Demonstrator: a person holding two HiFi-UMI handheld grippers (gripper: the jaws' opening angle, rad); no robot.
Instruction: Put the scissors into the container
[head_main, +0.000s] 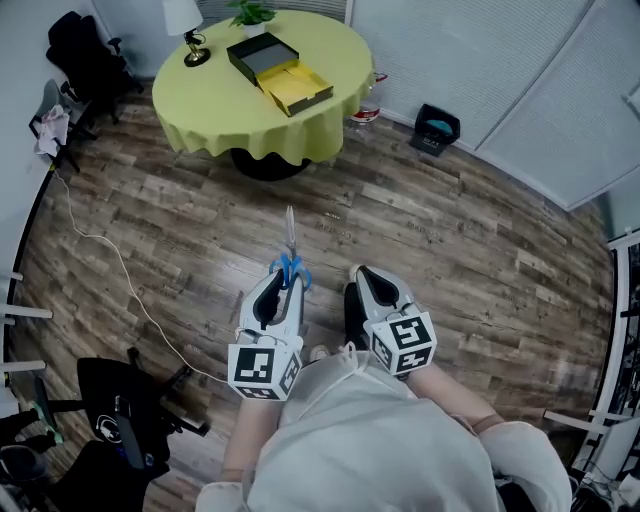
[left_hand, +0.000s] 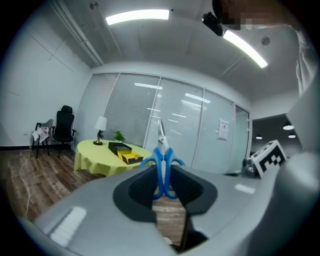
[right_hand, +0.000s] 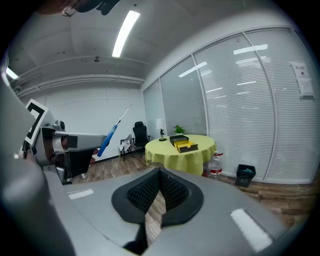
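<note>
Head view shows two tools held low over the wooden floor. The left tool pinches one pair of scissors by the blue handles, blades pointing ahead. The right tool is pressed together, empty. Far ahead, one open container, black outside with a yellow section, sits toward the round worktop's right edge.

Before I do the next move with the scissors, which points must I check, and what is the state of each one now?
1. Blue-handled metal scissors clamped in left gripper: ok.
2. Blades together, pointing forward: ok.
3. Right gripper shut, empty: ok.
4. Black-and-yellow box container open on top: ok.
5. Container within reach: not ok; round yellow-clothed table stands far across the wooden floor.
</note>
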